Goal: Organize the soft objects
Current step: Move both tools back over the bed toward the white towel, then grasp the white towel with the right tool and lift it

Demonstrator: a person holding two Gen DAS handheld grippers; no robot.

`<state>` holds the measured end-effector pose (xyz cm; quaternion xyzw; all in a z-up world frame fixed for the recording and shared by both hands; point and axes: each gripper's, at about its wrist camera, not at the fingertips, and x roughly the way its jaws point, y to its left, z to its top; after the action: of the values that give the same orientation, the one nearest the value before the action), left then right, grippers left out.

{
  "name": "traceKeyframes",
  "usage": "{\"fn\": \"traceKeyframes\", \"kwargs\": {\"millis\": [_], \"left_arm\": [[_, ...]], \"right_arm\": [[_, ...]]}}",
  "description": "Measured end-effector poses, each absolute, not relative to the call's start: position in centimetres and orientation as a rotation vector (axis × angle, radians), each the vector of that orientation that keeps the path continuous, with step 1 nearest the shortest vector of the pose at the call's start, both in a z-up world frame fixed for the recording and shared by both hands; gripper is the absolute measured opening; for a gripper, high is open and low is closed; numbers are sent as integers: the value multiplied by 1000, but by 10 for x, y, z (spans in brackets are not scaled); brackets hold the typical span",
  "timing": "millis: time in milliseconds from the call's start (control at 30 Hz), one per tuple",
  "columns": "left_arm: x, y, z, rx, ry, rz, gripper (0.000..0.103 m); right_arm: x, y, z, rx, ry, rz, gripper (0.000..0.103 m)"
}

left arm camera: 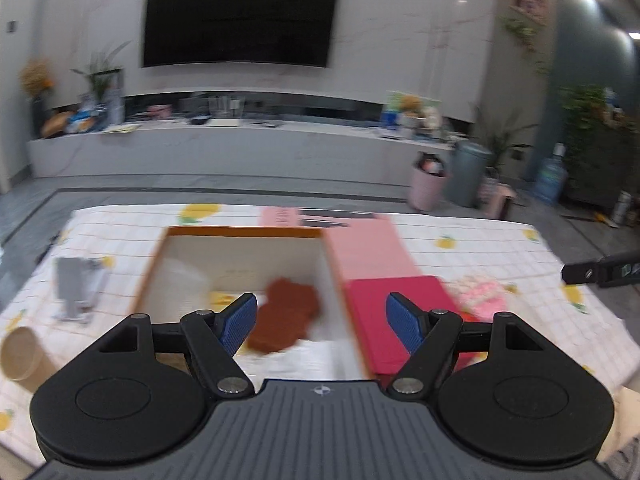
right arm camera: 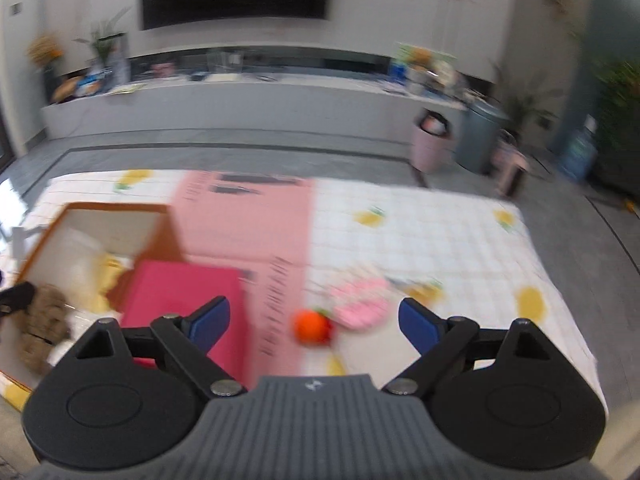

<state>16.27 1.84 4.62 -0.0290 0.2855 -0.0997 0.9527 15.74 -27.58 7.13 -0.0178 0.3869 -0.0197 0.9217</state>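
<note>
An orange-rimmed white box [left arm camera: 240, 234] stands on the table. A brown plush toy [left arm camera: 288, 316] lies inside it, blurred. My left gripper [left arm camera: 322, 322] is open and empty above the box's near side. In the right wrist view the box [right arm camera: 116, 208] is at left, with the brown plush [right arm camera: 42, 328] in it. My right gripper [right arm camera: 314, 322] is open and empty above an orange and red soft toy [right arm camera: 312, 327]. A pink and white soft toy [right arm camera: 362, 306] lies just beyond it, also in the left wrist view [left arm camera: 482, 294].
A magenta box [left arm camera: 400, 312] and a pale pink box [left arm camera: 368, 246] sit right of the white box. A grey object [left arm camera: 76, 284] and a cardboard tube [left arm camera: 22, 354] lie at left. The right gripper's tip [left arm camera: 600, 272] shows at the right edge. The tablecloth [right arm camera: 440, 232] has a lemon print.
</note>
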Motion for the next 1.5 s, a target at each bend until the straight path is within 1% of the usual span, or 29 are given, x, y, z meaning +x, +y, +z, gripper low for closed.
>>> {"fn": "traceKeyframes", "kwargs": {"millis": [167, 267, 333, 467, 667, 733, 800, 867, 900, 967, 1000, 1033, 1067, 1100, 1133, 1167, 1233, 1367, 1400, 1433, 1467, 1500], "left_arm": [[157, -2, 47, -107, 556, -231, 86], [149, -18, 48, -97, 521, -265, 86], [149, -33, 43, -81, 533, -294, 86], [148, -71, 26, -6, 560, -358, 86], [153, -122, 3, 56, 600, -392, 86], [154, -133, -3, 64, 590, -398, 86], [153, -143, -8, 69, 575, -399, 86], [152, -150, -15, 71, 593, -397, 86], [151, -153, -18, 58, 609, -392, 86], [149, -151, -24, 11, 625, -397, 86], [148, -150, -27, -3, 629, -402, 86], [148, -149, -31, -10, 633, -405, 86], [148, -149, -34, -7, 636, -408, 86], [147, -152, -36, 3, 641, -408, 86], [147, -152, -39, 17, 647, -407, 86], [146, -153, -40, 23, 646, -408, 86], [142, -150, -42, 13, 643, -420, 86], [140, -150, -44, -13, 664, -449, 86], [139, -149, -44, -16, 668, -453, 86], [138, -149, -45, -20, 671, -458, 86], [138, -150, -45, -24, 672, -467, 86], [138, -151, -46, -28, 673, -476, 86]], "right_arm": [[146, -333, 40, 17, 840, -127, 90], [146, -356, 20, 31, 856, -183, 92], [147, -369, 7, 64, 842, -212, 92], [158, -383, -22, 178, 839, -203, 94], [179, -382, -60, 252, 860, -188, 94], [183, -385, -70, 279, 855, -161, 93], [187, -391, -77, 323, 861, -146, 89], [190, -400, -85, 398, 885, -129, 74], [191, -404, -90, 447, 894, -116, 70], [192, -413, -97, 542, 898, -87, 55], [194, -416, -101, 580, 897, -81, 52], [195, -418, -102, 604, 896, -76, 46], [198, -418, -104, 618, 897, -69, 37], [202, -418, -106, 623, 903, -67, 30], [205, -417, -108, 627, 911, -69, 13], [207, -417, -110, 633, 917, -71, 4], [210, -417, -112, 644, 925, -56, 0], [201, -414, -107, 543, 963, -96, 0], [197, -416, -107, 545, 971, -124, 3], [191, -421, -109, 586, 976, -137, 12], [188, -427, -113, 647, 983, -137, 28], [185, -431, -117, 701, 987, -132, 33]]}}
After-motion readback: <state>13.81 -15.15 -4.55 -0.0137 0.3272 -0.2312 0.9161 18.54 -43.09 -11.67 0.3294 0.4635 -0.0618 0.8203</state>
